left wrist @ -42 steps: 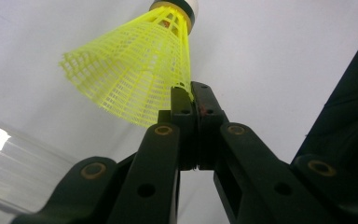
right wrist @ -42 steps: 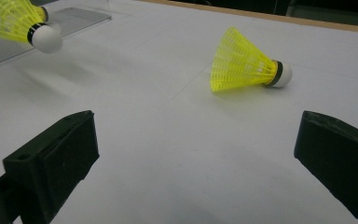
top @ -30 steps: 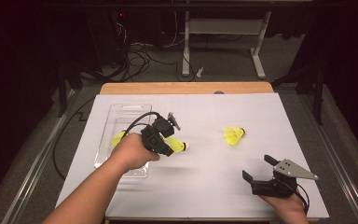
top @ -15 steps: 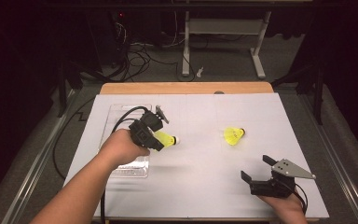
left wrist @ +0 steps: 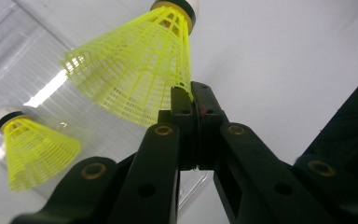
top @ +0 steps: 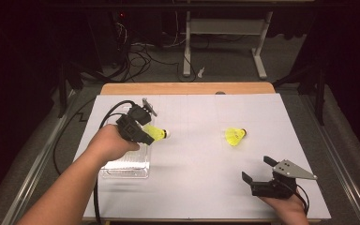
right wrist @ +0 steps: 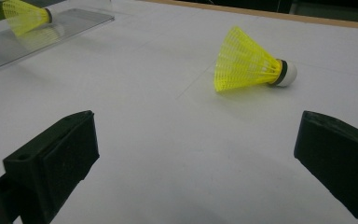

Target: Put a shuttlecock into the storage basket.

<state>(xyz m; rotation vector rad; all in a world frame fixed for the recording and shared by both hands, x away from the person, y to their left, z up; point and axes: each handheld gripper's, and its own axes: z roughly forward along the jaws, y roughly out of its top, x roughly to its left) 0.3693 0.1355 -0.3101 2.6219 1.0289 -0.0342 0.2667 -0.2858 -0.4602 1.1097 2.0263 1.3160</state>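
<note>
1. Near right: right hand-held gripper (top: 258, 172) resting low on the desk (top: 206, 197), jaws wide apart, nothing between.
2. Farther left: left hand-held gripper (top: 146, 133) raised over a clear tray (top: 124, 169), clamped on a yellow shuttlecock (left wrist: 135, 65) by its skirt edge.
3. Tray's far end hidden by the hand.
4. Visible in left gripper view: second shuttlecock (left wrist: 28, 144) in the tray.
5. Far right: third shuttlecock (top: 235, 136) lying free on the desk.

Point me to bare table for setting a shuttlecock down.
Free: the white mat between the clear tray and the right gripper, also behind the loose shuttlecock. Crowded: the tray side, where the left gripper holds a shuttlecock.
</note>
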